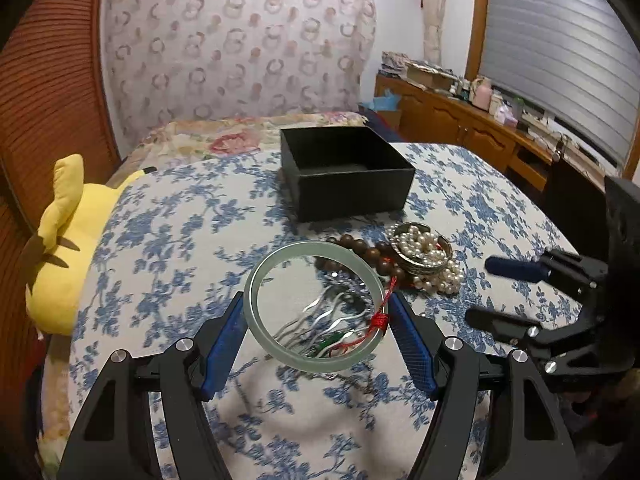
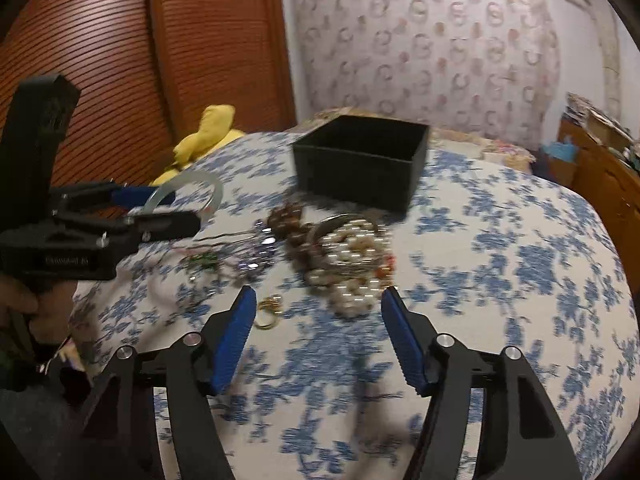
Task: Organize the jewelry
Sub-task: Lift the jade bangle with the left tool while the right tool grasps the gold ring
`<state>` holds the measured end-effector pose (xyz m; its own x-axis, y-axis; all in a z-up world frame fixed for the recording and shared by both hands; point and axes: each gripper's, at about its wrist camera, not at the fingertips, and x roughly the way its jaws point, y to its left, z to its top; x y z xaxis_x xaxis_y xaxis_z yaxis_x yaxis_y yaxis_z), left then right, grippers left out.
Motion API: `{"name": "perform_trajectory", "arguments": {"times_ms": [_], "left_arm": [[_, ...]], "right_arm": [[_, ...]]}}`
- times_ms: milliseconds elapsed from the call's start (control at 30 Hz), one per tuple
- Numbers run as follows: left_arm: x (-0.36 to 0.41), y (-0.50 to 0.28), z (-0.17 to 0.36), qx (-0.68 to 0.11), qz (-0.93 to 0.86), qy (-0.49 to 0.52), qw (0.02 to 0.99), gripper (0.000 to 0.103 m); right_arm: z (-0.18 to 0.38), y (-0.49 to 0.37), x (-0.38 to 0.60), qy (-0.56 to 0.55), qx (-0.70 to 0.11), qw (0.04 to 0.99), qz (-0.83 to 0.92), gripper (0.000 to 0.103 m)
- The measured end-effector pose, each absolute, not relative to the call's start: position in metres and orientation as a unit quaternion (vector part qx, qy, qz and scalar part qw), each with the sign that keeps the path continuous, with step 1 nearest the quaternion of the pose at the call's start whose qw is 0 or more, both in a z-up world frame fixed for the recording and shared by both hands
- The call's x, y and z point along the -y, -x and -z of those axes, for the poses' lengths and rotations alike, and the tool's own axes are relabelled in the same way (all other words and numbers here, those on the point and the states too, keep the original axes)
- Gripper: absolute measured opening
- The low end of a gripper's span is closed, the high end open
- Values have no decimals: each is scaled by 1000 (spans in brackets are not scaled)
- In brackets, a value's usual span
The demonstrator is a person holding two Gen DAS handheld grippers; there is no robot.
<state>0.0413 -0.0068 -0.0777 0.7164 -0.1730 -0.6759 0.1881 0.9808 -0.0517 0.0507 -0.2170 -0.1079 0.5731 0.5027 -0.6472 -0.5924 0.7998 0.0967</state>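
My left gripper [image 1: 317, 300] is shut on a pale green bangle [image 1: 256, 276], its blue pads pressing on the ring's two sides and holding it above the blue-flowered cloth [image 1: 168, 248]. Silver chains [image 1: 332, 320] and a red cord [image 1: 380, 320] show through the ring. Beyond lie brown wooden beads [image 1: 360, 248], a heap of pearls [image 1: 428, 256] and an open black box [image 1: 356, 196]. My right gripper [image 2: 319, 294] is open just short of the pearls [image 2: 352, 256], its pads touching nothing. Gold rings [image 2: 270, 312] lie by its left finger. It also shows in the left wrist view [image 1: 478, 290].
A yellow plush toy [image 1: 64, 232] lies at the cloth's left edge beside a slatted wooden door [image 2: 100, 60]. A wooden cabinet [image 1: 460, 120] with clutter stands far right. In the right wrist view a hand [image 2: 24, 300] holds the left gripper [image 2: 182, 208] with the bangle [image 2: 188, 180].
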Motion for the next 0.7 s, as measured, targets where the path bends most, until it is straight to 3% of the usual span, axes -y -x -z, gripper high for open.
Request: {"name": "perform_trajectory", "arguments": {"times_ms": [700], "left_arm": [[-22, -29, 74, -348, 82, 15, 934, 68]], "right_arm": [[129, -52, 169, 156, -386, 850, -324, 36]]}}
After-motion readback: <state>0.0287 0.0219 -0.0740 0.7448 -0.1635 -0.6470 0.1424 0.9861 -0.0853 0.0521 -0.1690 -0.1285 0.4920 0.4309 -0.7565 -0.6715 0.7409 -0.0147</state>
